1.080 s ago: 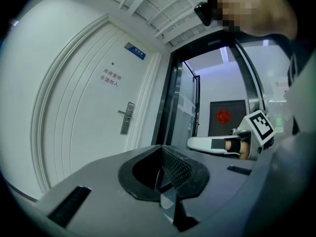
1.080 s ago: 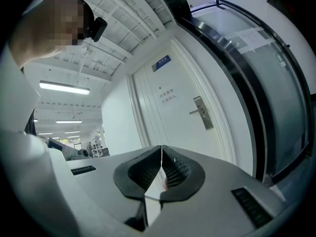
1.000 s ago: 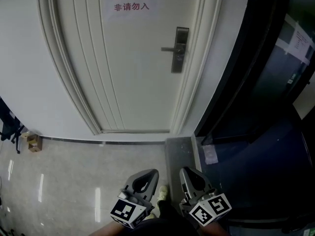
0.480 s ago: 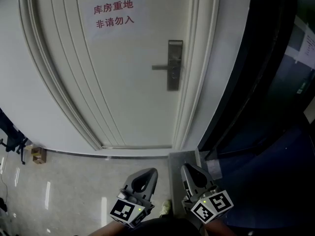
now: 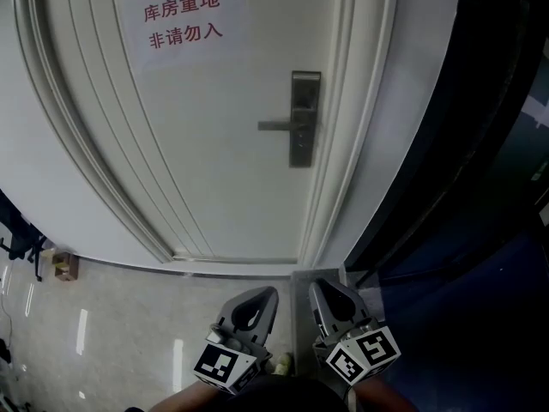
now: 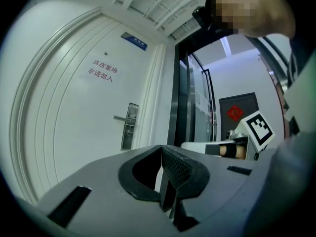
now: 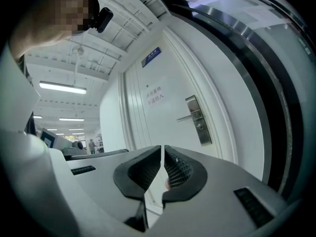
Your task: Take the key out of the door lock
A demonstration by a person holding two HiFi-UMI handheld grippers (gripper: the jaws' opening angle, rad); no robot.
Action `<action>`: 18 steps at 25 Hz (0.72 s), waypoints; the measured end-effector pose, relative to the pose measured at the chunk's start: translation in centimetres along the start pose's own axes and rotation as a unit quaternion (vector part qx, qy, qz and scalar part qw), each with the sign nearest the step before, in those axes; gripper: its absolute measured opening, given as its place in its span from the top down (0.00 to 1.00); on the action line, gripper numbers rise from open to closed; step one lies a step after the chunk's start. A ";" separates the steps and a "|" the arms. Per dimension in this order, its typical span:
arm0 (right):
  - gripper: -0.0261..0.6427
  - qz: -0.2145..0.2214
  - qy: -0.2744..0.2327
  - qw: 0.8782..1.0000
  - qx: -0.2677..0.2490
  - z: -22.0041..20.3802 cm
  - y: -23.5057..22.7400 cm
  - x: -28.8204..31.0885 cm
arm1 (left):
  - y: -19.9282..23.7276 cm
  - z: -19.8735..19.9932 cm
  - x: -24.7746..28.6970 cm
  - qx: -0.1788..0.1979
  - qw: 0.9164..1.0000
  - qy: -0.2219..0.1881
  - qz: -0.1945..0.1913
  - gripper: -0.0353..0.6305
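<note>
Head view looks steeply down on a closed white panelled door [image 5: 214, 144] with a tall grey metal lock plate [image 5: 304, 118] near its right edge and a slim grey lever handle [image 5: 276, 125] sticking out to the left of it. A paper notice with red print [image 5: 183, 20] sits higher on the door.

The key should be in the lock on that plate, below the lever. At this range it is too small to make out in any view, so I cannot confirm it by sight.

The left tool [image 5: 262, 297] and right tool [image 5: 323, 290] hang low at the bottom of the view, side by side over the pale glossy tiled floor [image 5: 103, 333], both well apart from the lock. In the left gripper view the left tool [image 6: 162, 149] has its ribbed black pads pressed together with nothing between them. In the right gripper view the right tool [image 7: 162, 149] is likewise closed to a hairline seam and empty, with the lock plate [image 7: 199, 120] ahead and above its tips.

By my reading, the task is barely begun. No tool has reached the door, and nothing has been gripped. Everything remains: closing the distance, opening one tool, pinching the key head and drawing it straight out.
</note>
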State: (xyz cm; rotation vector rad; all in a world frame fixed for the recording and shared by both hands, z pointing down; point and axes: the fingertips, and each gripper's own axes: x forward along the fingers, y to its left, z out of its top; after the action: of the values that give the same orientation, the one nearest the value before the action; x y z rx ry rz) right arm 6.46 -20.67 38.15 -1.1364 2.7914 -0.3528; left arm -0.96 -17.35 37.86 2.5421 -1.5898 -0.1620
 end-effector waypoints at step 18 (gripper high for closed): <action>0.88 -0.100 -0.021 0.993 -0.064 3.6 -10.3 16.9 | 8.4 1.5 9.9 -0.005 0.999 -0.005 -0.041 0.94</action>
State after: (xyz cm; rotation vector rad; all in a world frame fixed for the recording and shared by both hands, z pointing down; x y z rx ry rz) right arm 2.01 -40.27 37.06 -1.4394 2.7050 -0.1654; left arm -4.28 -29.99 37.69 2.6049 -1.4849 -0.1917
